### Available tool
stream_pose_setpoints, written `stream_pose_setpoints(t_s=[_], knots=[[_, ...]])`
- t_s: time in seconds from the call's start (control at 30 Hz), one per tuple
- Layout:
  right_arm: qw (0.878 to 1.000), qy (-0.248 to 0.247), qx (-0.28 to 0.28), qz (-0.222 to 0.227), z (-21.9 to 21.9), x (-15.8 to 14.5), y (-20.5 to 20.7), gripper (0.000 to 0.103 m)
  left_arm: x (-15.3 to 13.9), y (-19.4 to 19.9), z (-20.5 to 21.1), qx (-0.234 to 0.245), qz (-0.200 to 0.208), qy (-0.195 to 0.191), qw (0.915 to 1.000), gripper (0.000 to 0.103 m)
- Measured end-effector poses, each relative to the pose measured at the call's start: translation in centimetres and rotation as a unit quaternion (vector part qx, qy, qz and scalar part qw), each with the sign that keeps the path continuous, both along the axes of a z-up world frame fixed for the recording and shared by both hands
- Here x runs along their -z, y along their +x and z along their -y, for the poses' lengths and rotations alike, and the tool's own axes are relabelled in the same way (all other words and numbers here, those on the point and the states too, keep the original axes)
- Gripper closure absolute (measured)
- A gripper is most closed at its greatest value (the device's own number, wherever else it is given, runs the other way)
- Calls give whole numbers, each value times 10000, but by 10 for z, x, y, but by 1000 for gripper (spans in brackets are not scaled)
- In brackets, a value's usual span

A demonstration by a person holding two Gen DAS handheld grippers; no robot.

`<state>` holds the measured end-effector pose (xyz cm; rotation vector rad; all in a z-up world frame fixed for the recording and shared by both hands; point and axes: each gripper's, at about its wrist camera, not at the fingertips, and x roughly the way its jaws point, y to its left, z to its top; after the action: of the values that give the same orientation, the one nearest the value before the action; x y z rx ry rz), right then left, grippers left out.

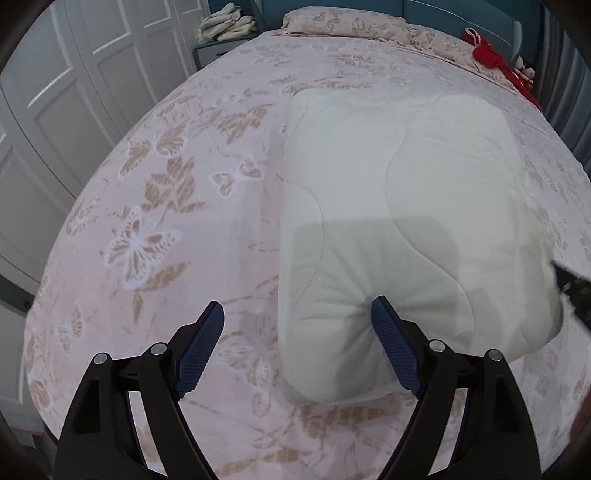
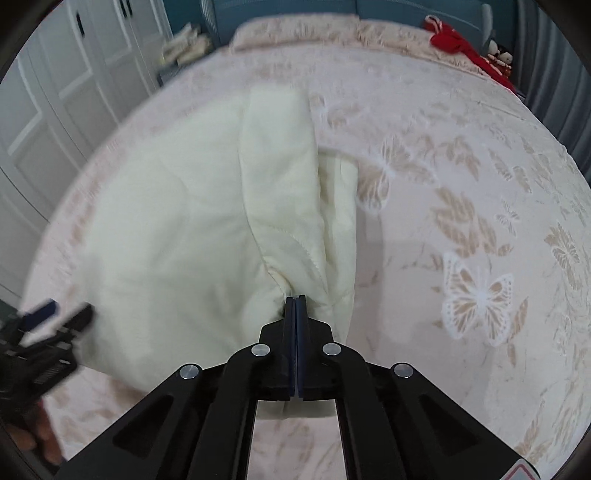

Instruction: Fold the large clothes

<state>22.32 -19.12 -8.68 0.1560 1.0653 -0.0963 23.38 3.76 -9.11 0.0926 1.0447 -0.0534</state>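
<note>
A cream quilted cloth (image 1: pixel 406 206) lies folded on the bed. My left gripper (image 1: pixel 297 310) hovers over its near left corner, open wide. One blue pad (image 1: pixel 388 325) dents the cloth's near edge, and the other (image 1: pixel 210 325) hangs over the bedspread. In the right wrist view the cloth (image 2: pixel 177 229) rises in a ridge toward my right gripper (image 2: pixel 295 300), whose jaws are shut on a pinched fold of its near right edge. The left gripper (image 2: pixel 55 314) shows blurred at the left there. The right gripper's tip (image 1: pixel 570 284) peeks in at the right edge of the left wrist view.
A pink bedspread (image 1: pixel 166 229) with butterfly and leaf patterns covers the bed. A matching pillow (image 1: pixel 343 20) lies at the head, with a red item (image 1: pixel 487 55) at the far right. White wardrobe doors (image 1: pixel 55 110) stand left, beside a nightstand with folded cloths (image 1: pixel 225 24).
</note>
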Motion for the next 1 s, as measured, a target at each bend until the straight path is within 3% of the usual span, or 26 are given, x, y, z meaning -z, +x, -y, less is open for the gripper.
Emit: stream_pose_setpoints(t_s=[0.1, 0.2, 0.27, 0.3, 0.33, 0.4, 0.5, 0.73, 1.0], knots=[[9999, 27, 57, -108, 1, 19, -1, 103, 5, 0, -2, -50, -25, -53, 10000, 16], [9999, 83, 73, 33, 0, 8, -8, 103, 0, -3, -1, -95, 85, 19, 9999, 16], [9998, 79, 13, 177, -1, -3, -18, 96, -6, -8, -3, -147, 153, -29, 9998, 17], [9996, 16, 21, 282, -3, -12, -26, 83, -11, -13, -4, -193, 196, -60, 9996, 17], [9993, -70, 69, 364, -3, -17, -31, 58, -15, -18, -4, -216, 236, -109, 9994, 17], [9971, -210, 233, 687, -4, -32, -55, 27, -26, -33, -3, -236, 385, -202, 9988, 17], [9954, -202, 278, 890, -3, -41, -82, 17, -41, -60, 1, -273, 659, -182, 9973, 11], [9932, -473, 47, 1065, -24, -57, -149, 16, -64, -124, 13, -170, 930, -98, 9955, 10], [9928, -239, 133, 1163, -32, -62, -207, 16, -71, -185, 17, -60, 1098, -9, 9939, 10]])
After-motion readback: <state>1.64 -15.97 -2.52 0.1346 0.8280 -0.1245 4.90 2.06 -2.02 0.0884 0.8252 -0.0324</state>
